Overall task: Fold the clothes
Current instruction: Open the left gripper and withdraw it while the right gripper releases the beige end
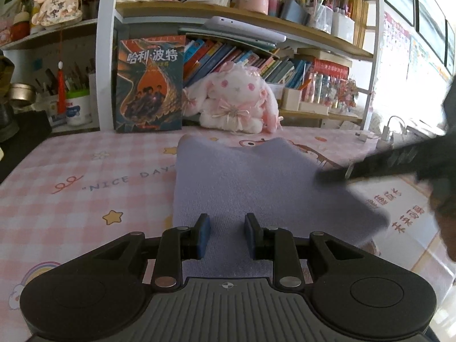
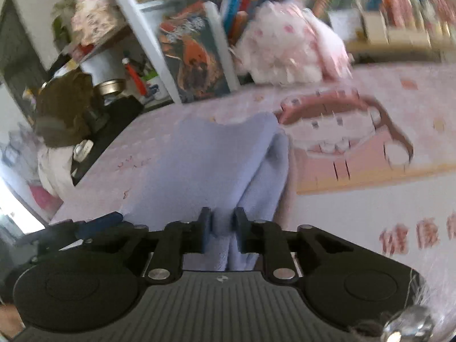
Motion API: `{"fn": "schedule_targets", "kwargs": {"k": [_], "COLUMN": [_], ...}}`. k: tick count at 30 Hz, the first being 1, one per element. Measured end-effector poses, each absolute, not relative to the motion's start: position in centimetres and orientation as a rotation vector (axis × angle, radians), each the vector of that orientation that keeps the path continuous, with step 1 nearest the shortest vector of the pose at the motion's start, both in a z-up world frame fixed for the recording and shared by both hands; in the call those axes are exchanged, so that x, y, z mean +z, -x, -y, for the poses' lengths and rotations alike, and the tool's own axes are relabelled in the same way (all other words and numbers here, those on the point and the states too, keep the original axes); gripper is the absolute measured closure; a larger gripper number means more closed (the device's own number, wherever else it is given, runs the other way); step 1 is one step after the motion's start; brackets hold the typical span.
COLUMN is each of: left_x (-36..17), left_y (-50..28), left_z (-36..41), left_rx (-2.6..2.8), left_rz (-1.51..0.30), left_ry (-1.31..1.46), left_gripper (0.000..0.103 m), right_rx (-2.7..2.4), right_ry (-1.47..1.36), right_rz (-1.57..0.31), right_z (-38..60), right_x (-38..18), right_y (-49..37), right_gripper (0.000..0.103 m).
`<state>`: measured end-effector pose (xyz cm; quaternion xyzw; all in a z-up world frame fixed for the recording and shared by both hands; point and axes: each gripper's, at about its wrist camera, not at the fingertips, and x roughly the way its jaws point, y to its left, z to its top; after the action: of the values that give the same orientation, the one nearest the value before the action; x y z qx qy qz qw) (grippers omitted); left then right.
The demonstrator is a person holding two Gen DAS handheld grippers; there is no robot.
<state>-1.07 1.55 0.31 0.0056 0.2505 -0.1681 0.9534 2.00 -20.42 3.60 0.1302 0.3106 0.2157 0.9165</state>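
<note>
The left gripper (image 1: 227, 232) is spread wide over the purple cloth (image 1: 256, 182). The right gripper (image 2: 223, 229) pinches a bunched fold of it; that view is blurry

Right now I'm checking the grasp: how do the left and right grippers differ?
The left gripper is open over the flat lavender cloth, pinching nothing; the right gripper is closed on a bunched fold. The left view is sharp, the right blurred. Both have blue pads.

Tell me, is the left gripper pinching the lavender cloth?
No, the left gripper is open, its blue pads apart above the lavender cloth.
</note>
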Motion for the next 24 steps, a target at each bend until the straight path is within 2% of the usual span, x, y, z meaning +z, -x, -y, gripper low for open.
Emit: {"fn": "schedule_targets", "kwargs": {"k": [1, 3, 9, 15, 18, 20, 24], "left_x": [0.2, 0.1, 0.0, 0.5, 1.0, 1.2, 1.9], "left_y": [1.1, 1.1, 1.3, 1.6, 2.7, 3.4, 5.2], "left_z": [-1.6, -1.6, -1.4, -1.2, -1.5, -1.7, -2.1], "left_rx": [-0.341, -0.34, -0.344, -0.333, -0.331, -0.341, -0.347], "left_rz": [-0.506, -0.5, -0.488, -0.491, -0.476, -0.467, -0.442], "left_ry": [-0.008, 0.0, -0.028, -0.045, -0.016, 0.0, 0.013], "left_gripper": [0.077, 0.077, 0.077, 0.075, 0.074, 0.073, 0.072], "right_rx": [0.462, 0.482, 0.393, 0.373, 0.374, 0.375, 0.367], "right_ry": [-0.273, -0.305, -0.333, -0.252, -0.228, -0.23, -0.227], "right_rz": [-0.588, -0.521, -0.674, -0.672, -0.627, -0.607, -0.589], "right_z": [20.6, 21.0, 21.4, 20.5, 20.5, 20.9, 21.5], "right_x": [4.0, 4.4, 0.0, 1.5, 2.7, 3.3, 3.9], "right_y": [-1.3, -0.5, -2.7, -1.7, -0.2, 0.7, 2.6], "right_gripper": [0.095, 0.095, 0.094, 0.091, 0.085, 0.066, 0.052]}}
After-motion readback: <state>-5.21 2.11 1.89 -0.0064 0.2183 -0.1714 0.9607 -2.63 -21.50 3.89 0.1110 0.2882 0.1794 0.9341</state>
